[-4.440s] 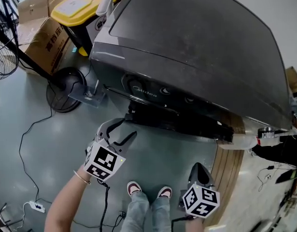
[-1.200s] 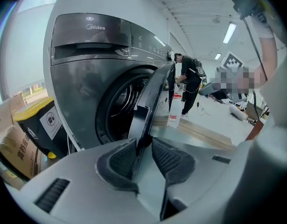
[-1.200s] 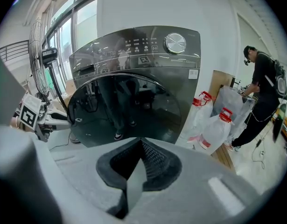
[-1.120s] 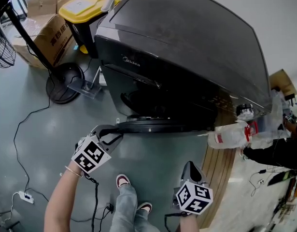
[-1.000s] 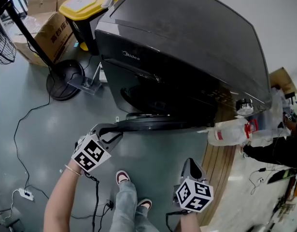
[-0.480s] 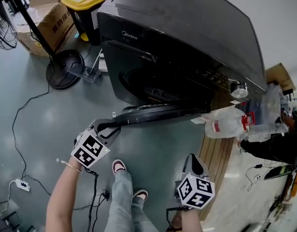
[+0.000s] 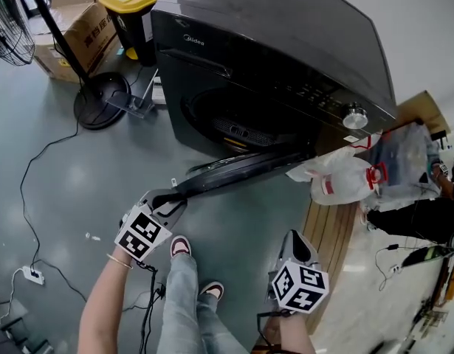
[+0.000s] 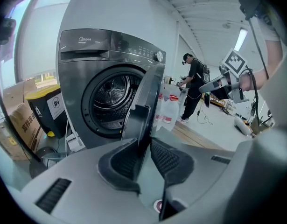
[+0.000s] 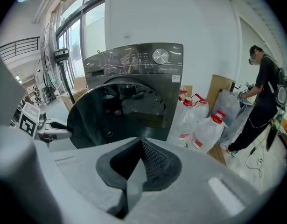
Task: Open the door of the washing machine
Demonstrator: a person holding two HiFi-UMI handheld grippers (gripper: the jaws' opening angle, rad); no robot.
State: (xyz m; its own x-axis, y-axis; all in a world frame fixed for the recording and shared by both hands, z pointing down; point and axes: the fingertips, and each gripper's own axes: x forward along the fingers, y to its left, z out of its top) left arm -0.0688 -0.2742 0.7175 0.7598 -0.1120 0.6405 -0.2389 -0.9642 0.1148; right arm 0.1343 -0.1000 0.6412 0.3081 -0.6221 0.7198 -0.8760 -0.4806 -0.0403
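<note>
- Grey floor [image 7: 57, 183] carries the washing machine [image 7: 286, 43] ahead of the left gripper [image 7: 173, 200];
- fan base [image 7: 101, 100] and loose cable [image 7: 23, 190] to its left;
- wooden boards [image 7: 331, 231] just right of the right gripper [image 7: 294, 240].

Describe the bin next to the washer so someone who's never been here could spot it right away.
Find the big dark washing machine. On the floor at the side away from its round knob stands the bin, between the machine and the cardboard boxes. It is the only black container there with a bright yellow lid, and it has a white label on its front.
</note>
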